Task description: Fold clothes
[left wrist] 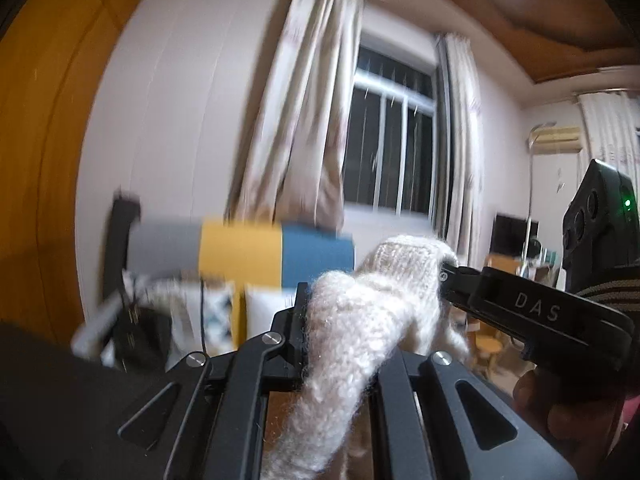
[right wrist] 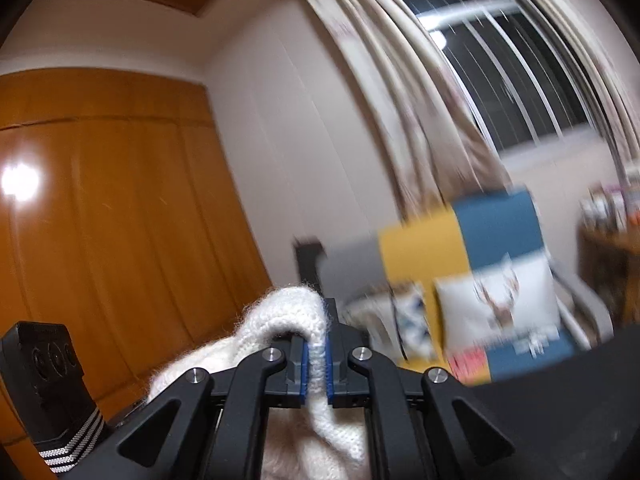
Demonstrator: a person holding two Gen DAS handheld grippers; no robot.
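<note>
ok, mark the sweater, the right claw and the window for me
sweater (left wrist: 352, 320), left wrist view, fuzzy bunched knit between the fingers
right claw (right wrist: 316, 354), right wrist view, between the blue pads, shut on the knit
window (left wrist: 390, 136), left wrist view, dark pane

The left gripper (left wrist: 340, 336) points forward and somewhat up, its jaws closed on a bunch of cream knit (left wrist: 344, 340) that spills back over its frame. The right gripper (right wrist: 316, 356) is also raised and level with it, its blue-padded jaws pinching a fold of the same knit. In the left view the right gripper reaches in from the right, its tip (left wrist: 448, 280) clamped on the knit just beside the left jaws, so the two grippers sit close together. A hand (left wrist: 560, 412) shows under the right gripper's body.
</note>
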